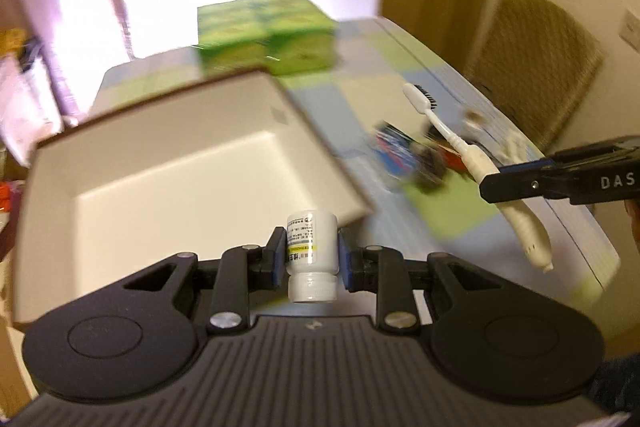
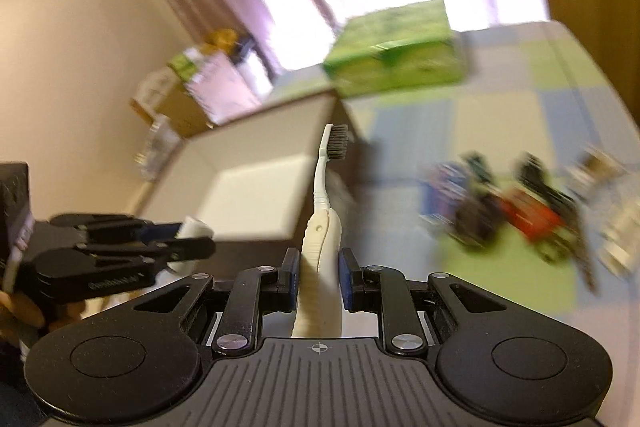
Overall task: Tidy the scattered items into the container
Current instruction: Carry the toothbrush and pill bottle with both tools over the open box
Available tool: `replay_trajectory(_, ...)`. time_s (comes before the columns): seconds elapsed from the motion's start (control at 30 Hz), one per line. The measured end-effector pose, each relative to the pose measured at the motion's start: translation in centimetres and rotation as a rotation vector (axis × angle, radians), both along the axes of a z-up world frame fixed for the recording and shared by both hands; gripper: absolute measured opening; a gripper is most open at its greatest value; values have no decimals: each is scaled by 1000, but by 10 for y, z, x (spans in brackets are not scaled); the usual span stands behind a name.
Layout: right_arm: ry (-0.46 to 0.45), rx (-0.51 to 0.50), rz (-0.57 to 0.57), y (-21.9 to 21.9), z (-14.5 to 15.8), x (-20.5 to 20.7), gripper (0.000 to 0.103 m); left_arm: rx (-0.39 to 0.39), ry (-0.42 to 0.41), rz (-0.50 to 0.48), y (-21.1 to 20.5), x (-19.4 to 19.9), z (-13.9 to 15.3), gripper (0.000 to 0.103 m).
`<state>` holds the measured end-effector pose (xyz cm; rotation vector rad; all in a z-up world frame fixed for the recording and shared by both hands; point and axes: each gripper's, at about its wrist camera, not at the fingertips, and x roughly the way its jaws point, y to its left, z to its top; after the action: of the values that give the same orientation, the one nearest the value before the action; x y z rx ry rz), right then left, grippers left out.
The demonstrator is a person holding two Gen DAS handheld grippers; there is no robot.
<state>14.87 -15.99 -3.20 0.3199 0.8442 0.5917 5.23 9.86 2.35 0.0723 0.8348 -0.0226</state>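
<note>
My left gripper is shut on a small white medicine bottle, held cap toward the camera just over the near rim of the white open box. My right gripper is shut on the handle of a white toothbrush with dark bristles, which points toward the same box. In the left wrist view the toothbrush hangs in the air at the right, held by the right gripper. In the right wrist view the left gripper and its bottle show at the left.
A green tissue box stands behind the white box on the checked blue, green and cream tablecloth. Several blurred small items, blue, black and red, lie on the cloth to the right. A wicker chair stands beyond the table's right edge.
</note>
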Motion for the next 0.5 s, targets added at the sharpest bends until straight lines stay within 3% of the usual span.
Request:
replay_trajectory(0.23,-14,23,40,92,8,55,23,9,3,131,78,23,10,22)
replay_trajectory(0.5,47,-70,30,169,-16,111,23,13,54,192,133,50,-10,22)
